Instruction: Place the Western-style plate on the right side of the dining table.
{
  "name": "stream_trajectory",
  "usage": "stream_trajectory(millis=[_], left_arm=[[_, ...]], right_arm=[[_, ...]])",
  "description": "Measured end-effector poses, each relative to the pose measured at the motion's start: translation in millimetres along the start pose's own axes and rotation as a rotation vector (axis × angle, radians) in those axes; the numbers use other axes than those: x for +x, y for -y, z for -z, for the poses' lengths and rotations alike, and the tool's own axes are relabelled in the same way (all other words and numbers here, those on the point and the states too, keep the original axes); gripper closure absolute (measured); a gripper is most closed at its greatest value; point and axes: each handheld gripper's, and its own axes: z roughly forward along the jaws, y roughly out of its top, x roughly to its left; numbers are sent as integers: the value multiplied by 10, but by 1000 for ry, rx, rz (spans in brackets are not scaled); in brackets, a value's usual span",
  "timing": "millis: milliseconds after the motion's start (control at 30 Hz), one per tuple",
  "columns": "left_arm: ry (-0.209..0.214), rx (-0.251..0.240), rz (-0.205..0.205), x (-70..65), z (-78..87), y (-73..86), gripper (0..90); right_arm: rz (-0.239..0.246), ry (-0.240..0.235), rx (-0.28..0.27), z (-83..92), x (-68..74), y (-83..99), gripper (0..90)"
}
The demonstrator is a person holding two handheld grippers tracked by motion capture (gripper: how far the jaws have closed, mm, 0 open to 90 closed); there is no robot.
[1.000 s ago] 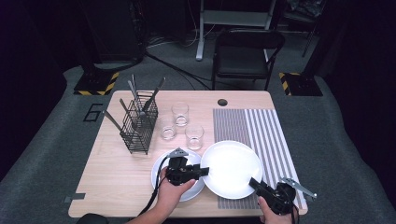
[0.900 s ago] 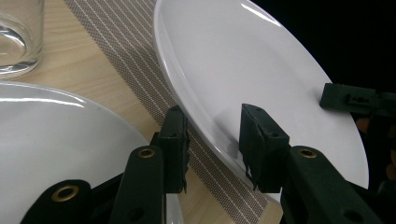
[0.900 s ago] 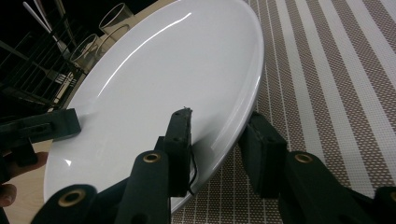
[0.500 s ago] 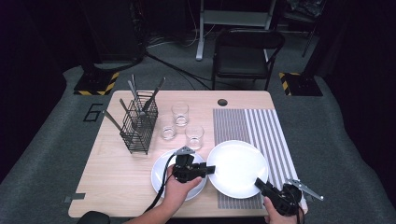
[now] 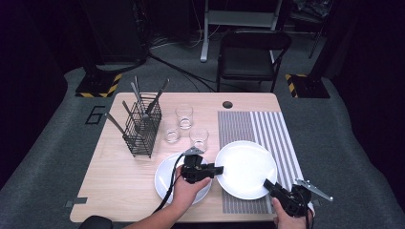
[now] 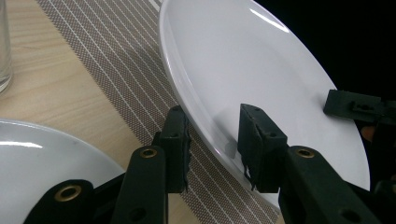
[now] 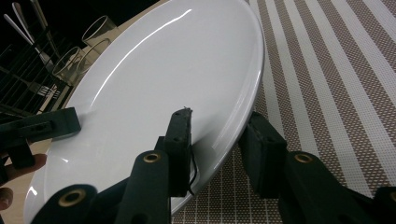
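White plate on striped mat: rim between part-open jaws of left hand-held gripper and right hand-held gripper.

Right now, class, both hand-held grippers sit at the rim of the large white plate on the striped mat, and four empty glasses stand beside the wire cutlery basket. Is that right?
Not quite: there are three glasses, not four, as the high view shows. The rest holds: the left hand-held gripper and right hand-held gripper are both at the rim of the large white plate on the striped mat, beside the wire cutlery basket.
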Motion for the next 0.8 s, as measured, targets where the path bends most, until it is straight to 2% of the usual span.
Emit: stream_trajectory(millis=[100, 467, 800], left_arm=[[0, 1, -6, -8, -26, -15, 639], [5, -6, -9, -17, -99, -101, 638], [9, -9, -3, 32, -160, -189, 639]], right_arm=[[-9, 4, -1, -6, -21, -15, 648], [6, 11, -13, -6, -54, -108, 648], [15, 6, -10, -57, -79, -214, 643]])
